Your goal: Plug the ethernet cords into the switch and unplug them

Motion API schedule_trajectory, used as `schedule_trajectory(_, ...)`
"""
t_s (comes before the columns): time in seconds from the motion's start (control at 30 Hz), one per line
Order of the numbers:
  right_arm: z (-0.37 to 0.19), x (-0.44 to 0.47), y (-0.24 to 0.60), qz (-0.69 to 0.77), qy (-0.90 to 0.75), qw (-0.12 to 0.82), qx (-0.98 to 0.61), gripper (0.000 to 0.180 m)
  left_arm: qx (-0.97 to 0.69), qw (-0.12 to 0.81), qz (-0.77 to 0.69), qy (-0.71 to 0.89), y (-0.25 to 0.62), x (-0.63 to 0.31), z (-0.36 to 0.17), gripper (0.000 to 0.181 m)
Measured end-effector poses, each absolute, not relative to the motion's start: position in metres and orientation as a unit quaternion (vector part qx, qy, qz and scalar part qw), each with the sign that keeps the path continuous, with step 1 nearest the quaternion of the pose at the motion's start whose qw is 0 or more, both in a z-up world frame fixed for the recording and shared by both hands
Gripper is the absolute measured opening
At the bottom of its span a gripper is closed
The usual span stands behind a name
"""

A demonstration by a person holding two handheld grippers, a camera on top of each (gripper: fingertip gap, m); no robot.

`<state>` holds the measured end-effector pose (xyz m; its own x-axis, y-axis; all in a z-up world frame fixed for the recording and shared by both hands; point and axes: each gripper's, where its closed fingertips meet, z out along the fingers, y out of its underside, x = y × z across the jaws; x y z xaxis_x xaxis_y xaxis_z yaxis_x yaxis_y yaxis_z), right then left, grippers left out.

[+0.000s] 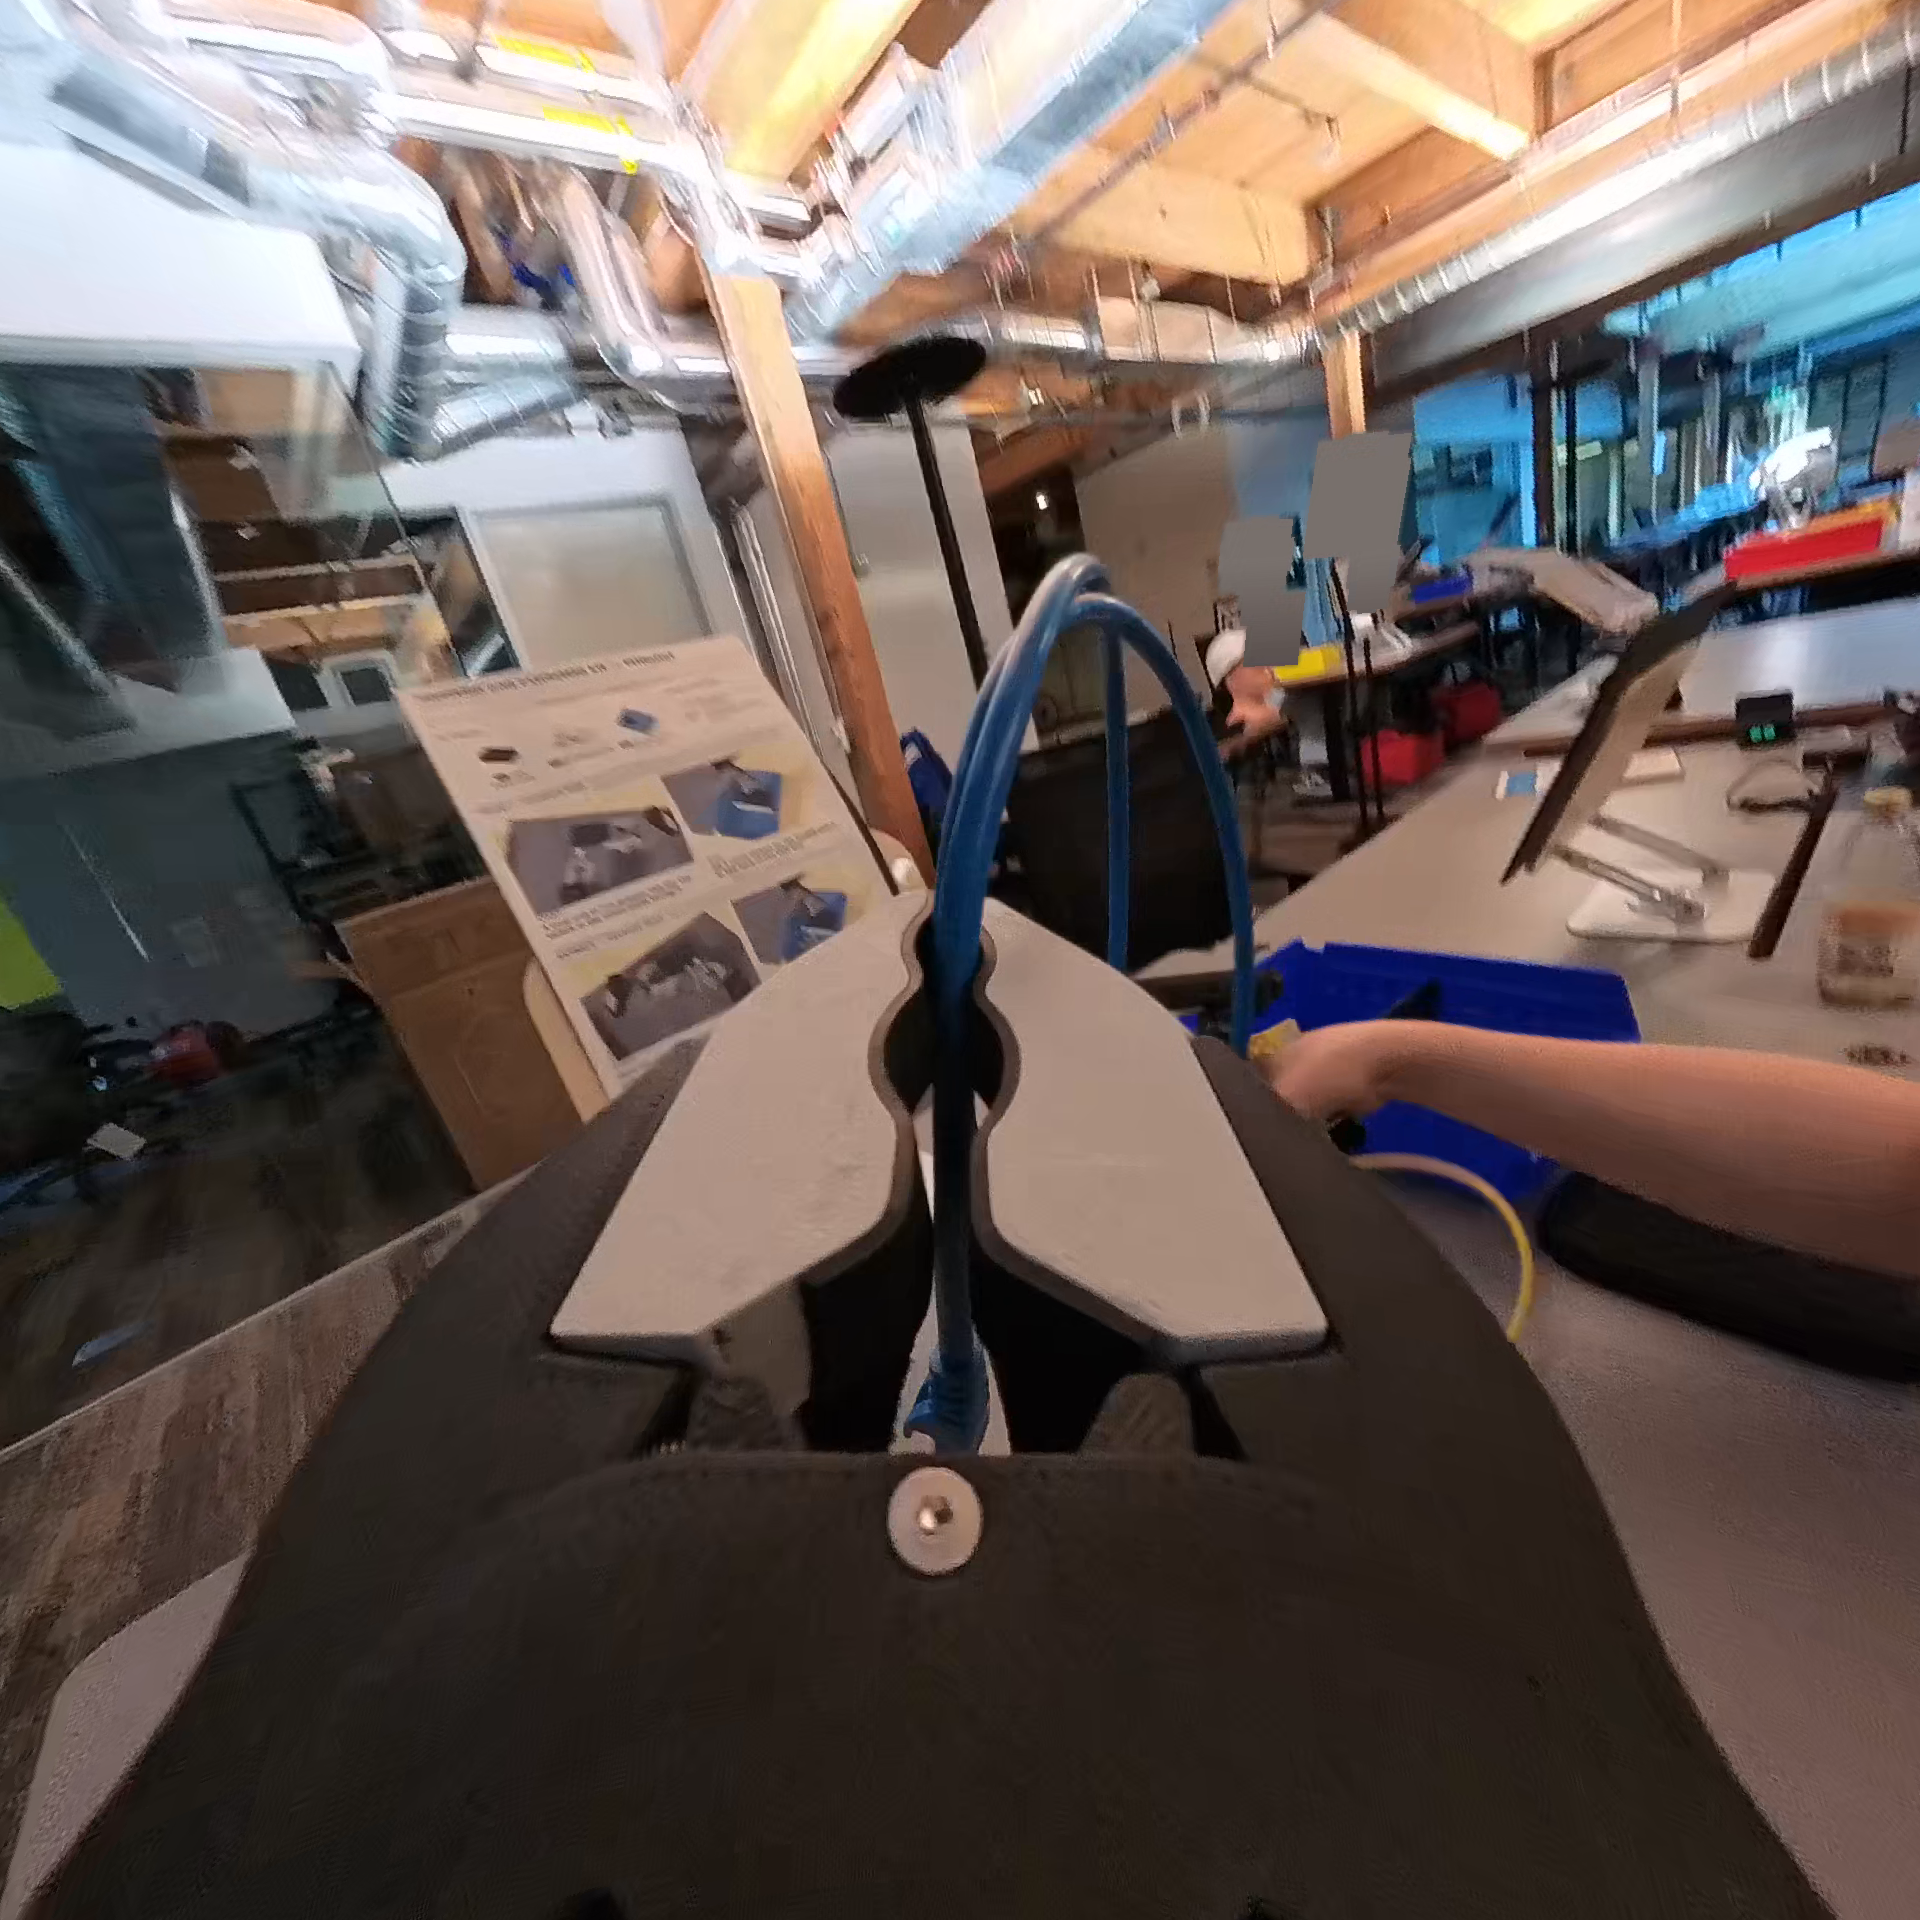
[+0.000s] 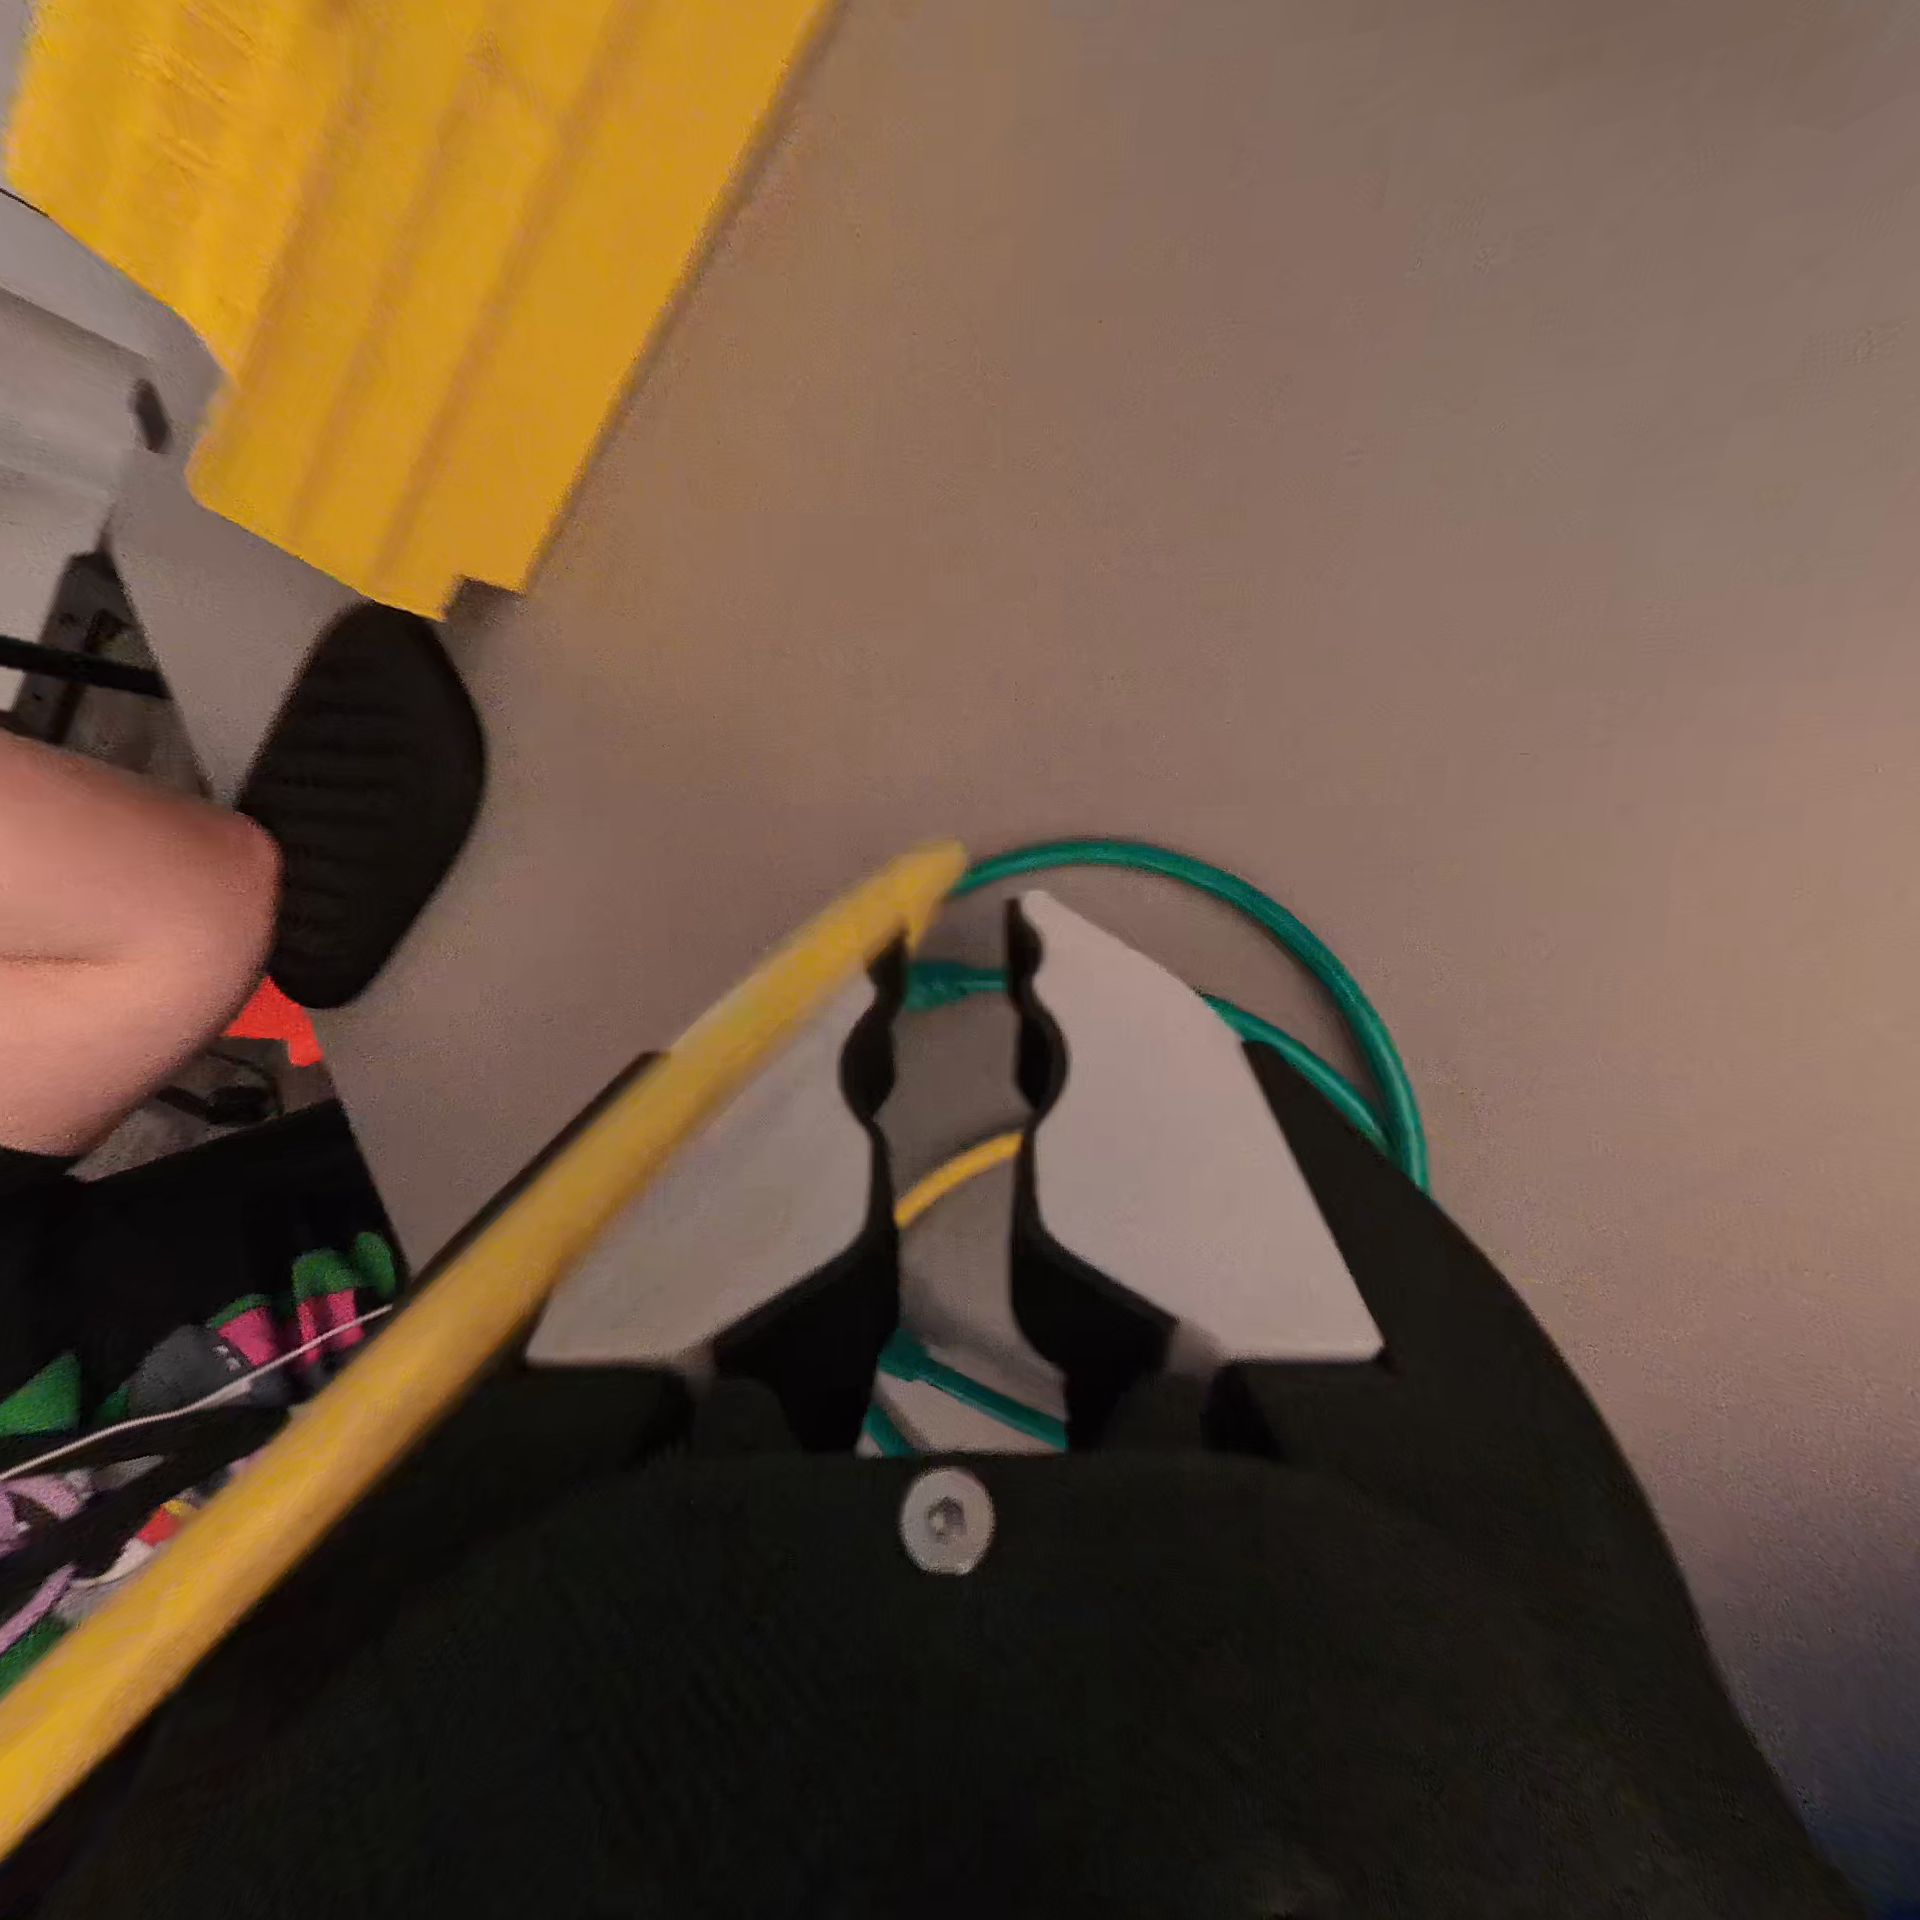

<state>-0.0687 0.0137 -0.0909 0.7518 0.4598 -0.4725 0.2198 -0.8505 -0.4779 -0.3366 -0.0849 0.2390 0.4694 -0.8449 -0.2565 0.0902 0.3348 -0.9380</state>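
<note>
**Left gripper holds the blue cord up; right gripper is open over the green cord**

The left gripper (image 1: 951, 956) is closed on the blue cord (image 1: 1044, 644). Its two fingers pinch the cord near their tips, and the cord runs down between them to its blue plug (image 1: 943, 1408), which hangs close to the gripper body. Above the fingers the cord rises in a tall arch and comes down toward the blue bin (image 1: 1455, 997), which stands on the grey table (image 1: 1714, 1507) to the right of the gripper. A person's arm (image 1: 1621, 1122) reaches across in front of this bin. A yellow cord (image 1: 1507, 1226) curves on the table just below the arm. Behind the left gripper, to the left of the blue cord, an instruction board (image 1: 644, 831) leans against a cardboard box (image 1: 457, 1029).

The right gripper (image 2: 951, 935) points down at the table (image 2: 1351, 520), and its fingers stand a little apart with nothing between them. The green cord (image 2: 1299, 935) lies on the table in a loop around the right finger, and one green plug (image 2: 940, 982) shows in the gap near the fingertips. A yellow cord (image 2: 468, 1299) passes over the left finger, very near the camera. A yellow bin (image 2: 395, 260) is far above the gripper, at the upper left. The switch does not show in either view, so I cannot tell where it is.
</note>
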Motion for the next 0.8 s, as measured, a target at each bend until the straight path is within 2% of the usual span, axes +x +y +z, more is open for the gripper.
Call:
schedule_trajectory(0.13, -0.095, -0.034, 0.018, 0.198, -0.213, 0.249, -0.924, 0.065, -0.515, 0.691, -0.288, 0.417, -0.062, -0.300, 0.222, 0.000)
schedule_trajectory(0.23, -0.069, -0.003, 0.009, 0.089, -0.243, 0.284, -0.923, 0.080, -0.545, 0.677, -0.257, 0.423, -0.044, -0.283, 0.209, 0.000)
schedule_trajectory(0.5, 0.010, 0.025, -0.057, -0.011, -0.269, 0.301, -0.915, 0.075, -0.608, 0.604, -0.224, 0.464, -0.014, -0.241, 0.164, 0.000)
schedule_trajectory(0.57, 0.023, 0.047, -0.065, -0.079, -0.253, 0.323, -0.909, 0.074, -0.617, 0.595, -0.206, 0.473, -0.009, -0.231, 0.155, 0.000)
schedule_trajectory(0.67, 0.045, 0.064, -0.066, -0.127, -0.224, 0.373, -0.891, 0.068, -0.617, 0.580, -0.203, 0.492, -0.011, -0.211, 0.144, 0.001)
schedule_trajectory(0.8, 0.091, -0.004, -0.051, -0.051, -0.338, 0.536, -0.772, 0.075, -0.607, 0.536, -0.212, 0.547, -0.027, -0.172, 0.118, 0.000)
